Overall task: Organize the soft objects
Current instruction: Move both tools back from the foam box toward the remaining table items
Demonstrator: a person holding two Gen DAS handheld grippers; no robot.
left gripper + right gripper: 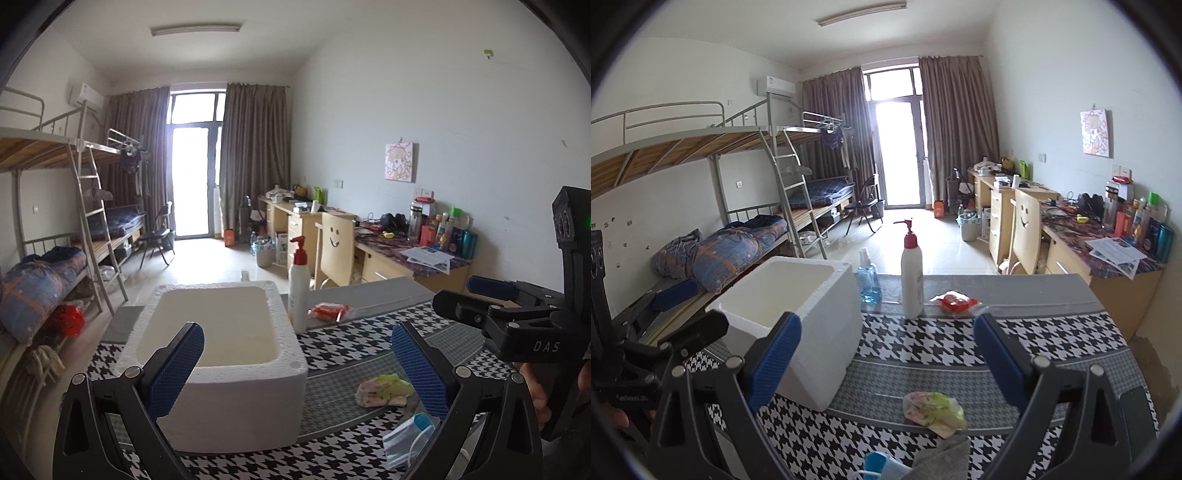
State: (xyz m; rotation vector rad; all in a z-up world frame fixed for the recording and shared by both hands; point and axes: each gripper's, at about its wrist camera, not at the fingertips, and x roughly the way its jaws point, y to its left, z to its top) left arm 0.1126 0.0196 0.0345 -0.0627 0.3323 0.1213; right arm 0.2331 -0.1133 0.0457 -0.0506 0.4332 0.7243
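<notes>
A white foam box [221, 354] [798, 325] stands open and empty on the houndstooth tablecloth [923, 343]. A pink and green cloth bundle [384, 389] [932, 408] lies to its right. A blue face mask [408, 441] [882, 467] lies at the near edge, with a grey cloth [945, 458] beside it. My left gripper [297, 365] is open above the box's near side. My right gripper [888, 354] is open above the bundle; it also shows in the left wrist view [476, 299].
A white pump bottle [299, 288] [911, 273], a red packet [328, 312] [956, 301] and a blue sanitizer bottle [868, 277] stand at the table's far side. Bunk beds [738, 206] lie left, desks [1108, 251] and a chair [1027, 229] right.
</notes>
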